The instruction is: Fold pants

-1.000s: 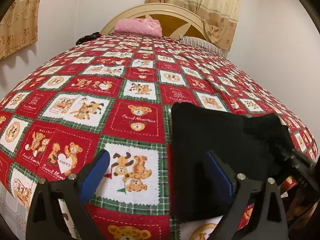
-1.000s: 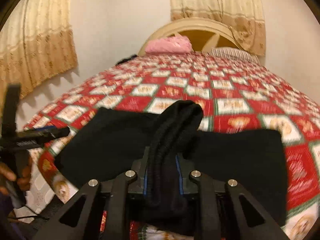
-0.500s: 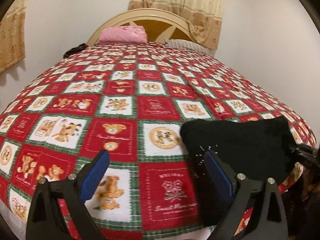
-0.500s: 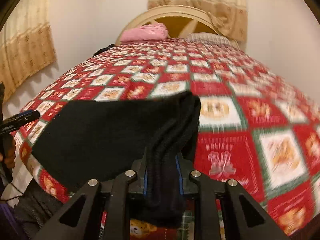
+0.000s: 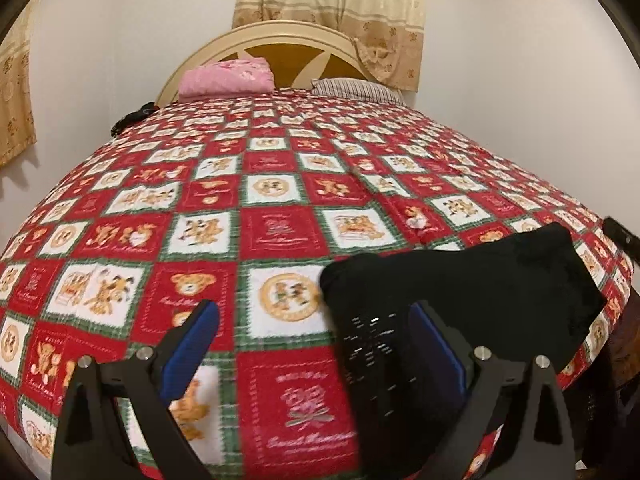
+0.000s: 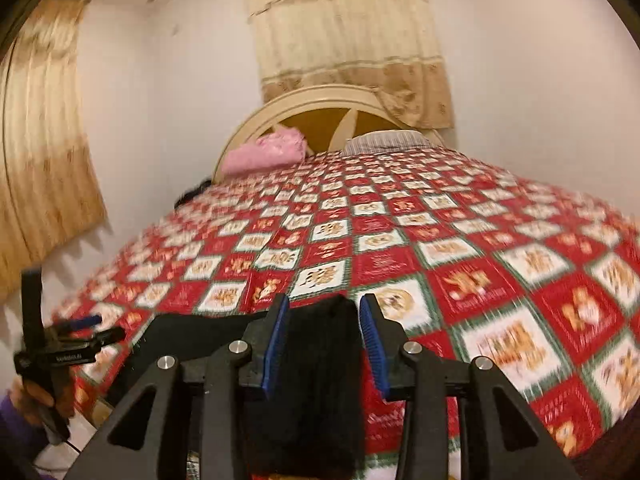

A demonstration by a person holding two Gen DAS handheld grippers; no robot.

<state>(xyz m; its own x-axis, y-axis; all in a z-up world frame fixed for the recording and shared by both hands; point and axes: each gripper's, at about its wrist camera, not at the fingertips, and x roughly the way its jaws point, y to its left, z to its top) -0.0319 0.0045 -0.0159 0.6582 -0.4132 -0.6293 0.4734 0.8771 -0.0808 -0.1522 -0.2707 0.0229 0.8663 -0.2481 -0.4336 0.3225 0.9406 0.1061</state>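
The black pants (image 5: 472, 292) lie folded on the near right part of the red patchwork bedspread (image 5: 280, 184), close to the bed's front edge. My left gripper (image 5: 316, 336) is open and empty, just left of the pants, its right finger over their near edge. In the right wrist view the pants (image 6: 320, 360) lie between the blue pads of my right gripper (image 6: 324, 332), whose jaws stand apart and no longer pinch the cloth. The left gripper shows in that view too (image 6: 76, 336), at the far left.
A pink folded blanket (image 5: 226, 78) and a striped pillow (image 5: 356, 88) lie at the cream headboard (image 5: 280, 40). A dark object (image 5: 132, 118) sits at the bed's far left edge. Curtains hang on both walls. The bed edge runs just below both grippers.
My right gripper has opened and let go of the black pants, which now lie on the bed. My left gripper has drifted left and stayed open.
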